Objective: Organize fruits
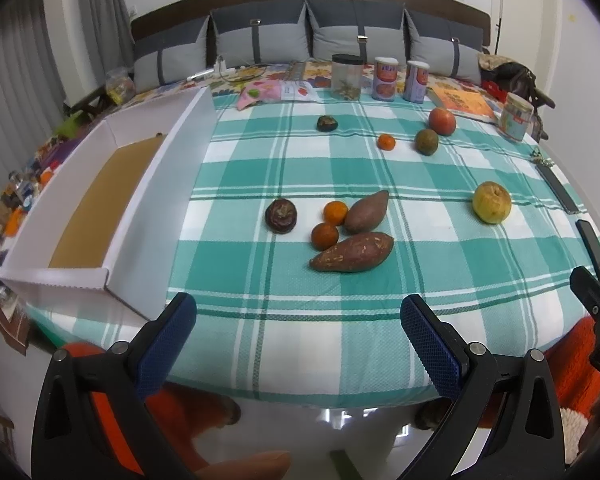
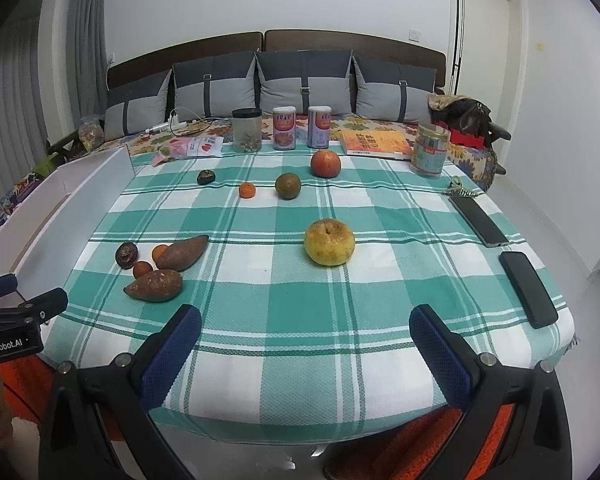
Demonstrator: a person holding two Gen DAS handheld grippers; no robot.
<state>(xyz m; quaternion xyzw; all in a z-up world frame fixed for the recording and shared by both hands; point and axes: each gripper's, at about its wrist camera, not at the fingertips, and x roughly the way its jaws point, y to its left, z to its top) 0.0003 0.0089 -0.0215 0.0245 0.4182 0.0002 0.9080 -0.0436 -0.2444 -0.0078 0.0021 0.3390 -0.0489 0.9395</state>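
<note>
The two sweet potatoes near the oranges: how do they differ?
The nearer sweet potato is plumper, with pale scuffed patches on its skin; the farther sweet potato is slimmer and smoother. The nearer one lies almost crosswise to the left wrist view, while the farther one angles away, its tip pointing up and right. Both are reddish-brown, taper at the ends, and rest on the checked cloth.

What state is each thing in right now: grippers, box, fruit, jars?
left gripper: open, empty, hovering at the near table edge
right gripper: open, empty
white box: open-topped, no fruit visible inside
yellow fruit: loose on the cloth, alone
two sweet potatoes: lying side by side, clustered with two small oranges
red apple: upright, on the cloth
dark-lidded jar: lid on, upright
</note>
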